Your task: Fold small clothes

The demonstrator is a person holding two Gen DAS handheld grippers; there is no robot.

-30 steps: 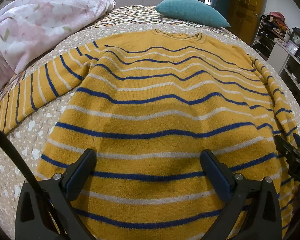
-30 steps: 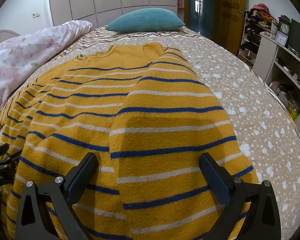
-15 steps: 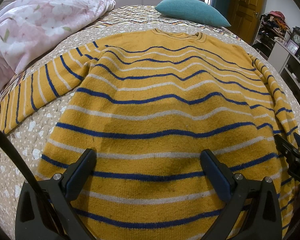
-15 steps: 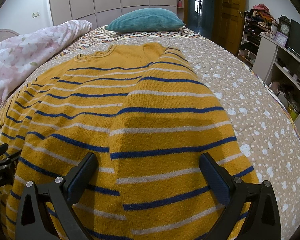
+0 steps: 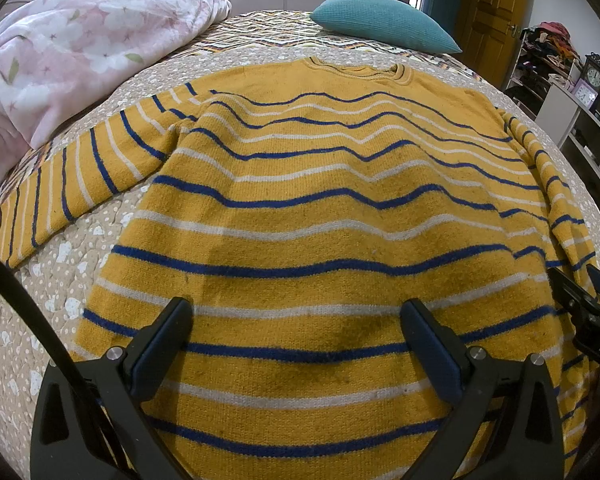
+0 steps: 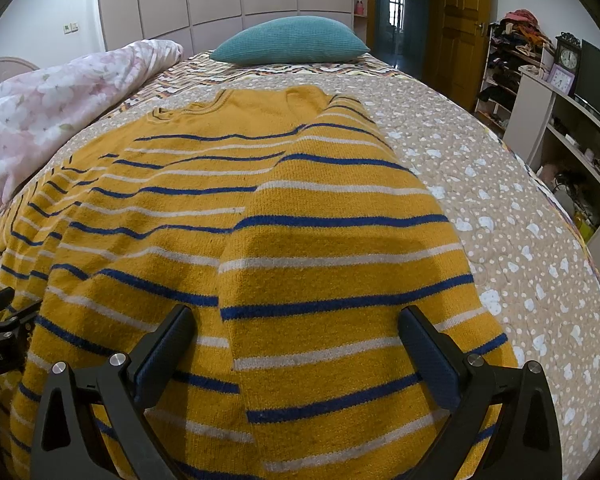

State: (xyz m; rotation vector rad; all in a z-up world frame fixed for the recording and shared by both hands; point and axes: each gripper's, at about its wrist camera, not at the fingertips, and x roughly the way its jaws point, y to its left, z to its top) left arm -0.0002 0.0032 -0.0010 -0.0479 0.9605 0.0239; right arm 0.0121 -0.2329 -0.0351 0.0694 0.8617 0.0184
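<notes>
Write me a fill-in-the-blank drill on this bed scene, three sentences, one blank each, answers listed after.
1. The yellow sweater carries white and ____ stripes.
2. The right sleeve is folded over the body; the left sleeve lies stretched out toward the pink floral ____.
3. Both the left tongs and the right tongs stand ____ above the sweater, gripping nothing.

Answers: blue; quilt; open
</notes>
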